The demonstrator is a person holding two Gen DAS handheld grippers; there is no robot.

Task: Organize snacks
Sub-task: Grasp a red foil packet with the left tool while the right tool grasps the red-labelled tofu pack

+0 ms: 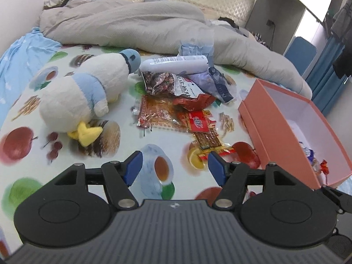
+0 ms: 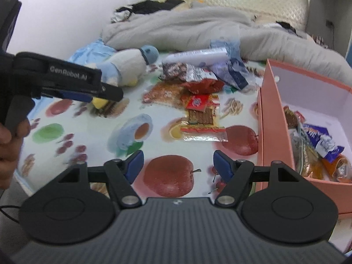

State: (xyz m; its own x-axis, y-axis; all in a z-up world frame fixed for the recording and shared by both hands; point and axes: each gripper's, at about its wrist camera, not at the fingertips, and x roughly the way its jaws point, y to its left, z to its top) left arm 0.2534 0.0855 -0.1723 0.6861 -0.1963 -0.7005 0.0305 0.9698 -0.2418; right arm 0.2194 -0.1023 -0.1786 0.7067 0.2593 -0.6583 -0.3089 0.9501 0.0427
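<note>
A heap of snack packets lies on the fruit-print sheet. It holds a clear packet with a red label [image 1: 199, 124] [image 2: 198, 103], a brown biscuit strip [image 1: 206, 140] [image 2: 201, 117], a crumpled red wrapper [image 1: 193, 102], a nut bag [image 1: 160, 81] and purple wrappers [image 1: 217, 83]. A white tube [image 1: 173, 62] lies behind them. The pink box [image 1: 275, 132] [image 2: 272, 127] stands at the right with several snacks [image 2: 316, 145] inside. My left gripper [image 1: 175, 165] hangs open and empty just short of the biscuit strip. My right gripper [image 2: 177, 165] is open and empty over a printed apple, left of the box. The left gripper [image 2: 114, 93] shows side-on in the right wrist view.
A white and blue plush duck [image 1: 88, 88] [image 2: 127, 66] lies left of the heap. A grey duvet [image 1: 132, 22] is bunched across the back of the bed. A hand [image 2: 8, 136] holds the left gripper's handle. A grey cabinet [image 1: 277, 11] stands beyond the bed.
</note>
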